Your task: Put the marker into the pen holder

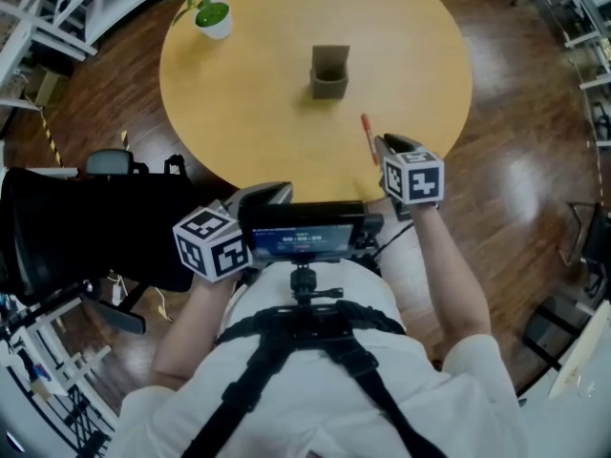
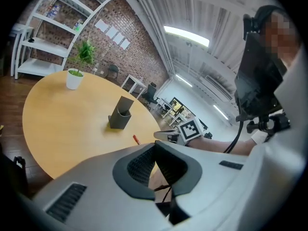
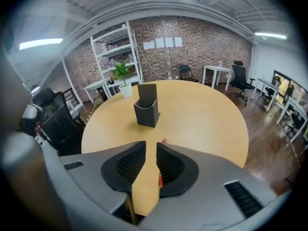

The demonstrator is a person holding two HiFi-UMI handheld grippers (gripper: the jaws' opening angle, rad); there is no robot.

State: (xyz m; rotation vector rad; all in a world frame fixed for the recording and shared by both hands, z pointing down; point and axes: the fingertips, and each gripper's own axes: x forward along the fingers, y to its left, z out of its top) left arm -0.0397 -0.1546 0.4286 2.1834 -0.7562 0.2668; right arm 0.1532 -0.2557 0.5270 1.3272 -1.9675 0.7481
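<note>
Two right fingers (image 3: 129, 166) stand slightly apart over the marker (image 1: 367, 137).

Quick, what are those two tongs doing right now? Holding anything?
Left tongs: closed, empty.
Right tongs: open, right at the red marker, not gripping it.

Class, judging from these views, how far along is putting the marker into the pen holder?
Done: nothing; the marker lies on the table, apart from the pen holder. In hand: the right gripper, jaws apart, is at the marker, not gripping. Still to do: grasp, carry, drop it in.
</note>
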